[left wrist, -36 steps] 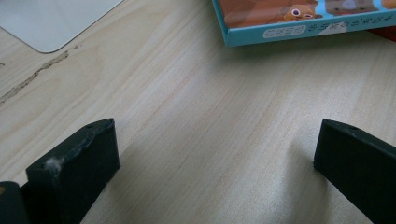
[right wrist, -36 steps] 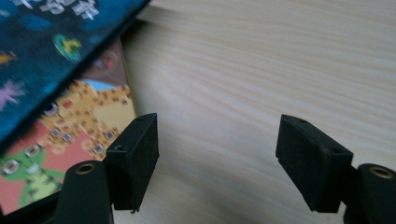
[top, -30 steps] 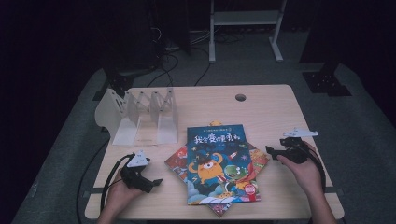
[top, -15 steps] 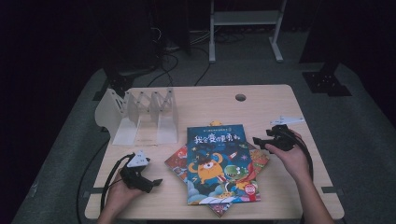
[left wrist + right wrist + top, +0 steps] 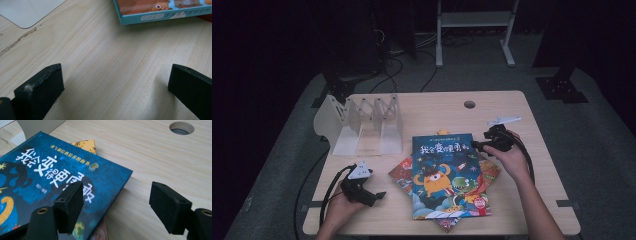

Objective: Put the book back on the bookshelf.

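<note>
High view: wooden table (image 5: 512,200), room dim, perhaps carpeted | both hand-held grippers (image 5: 362,192) (image 5: 482,145) open, empty

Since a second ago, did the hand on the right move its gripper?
Yes. The right gripper has slid from the table's right edge toward the blue book, now at the book's top right corner, jaws open and empty.

A dark blue picture book (image 5: 446,172) lies flat and face up, closed, on top of my small stack on the tabletop (image 5: 437,107), its cover showing white Chinese title characters above an orange cartoon monster. Its upper right corner (image 5: 126,172) juts over bare wood. Beneath it, a red-covered book (image 5: 401,172) fans out to the left, and an orange corner (image 5: 86,145) peeks past its top edge.
</note>
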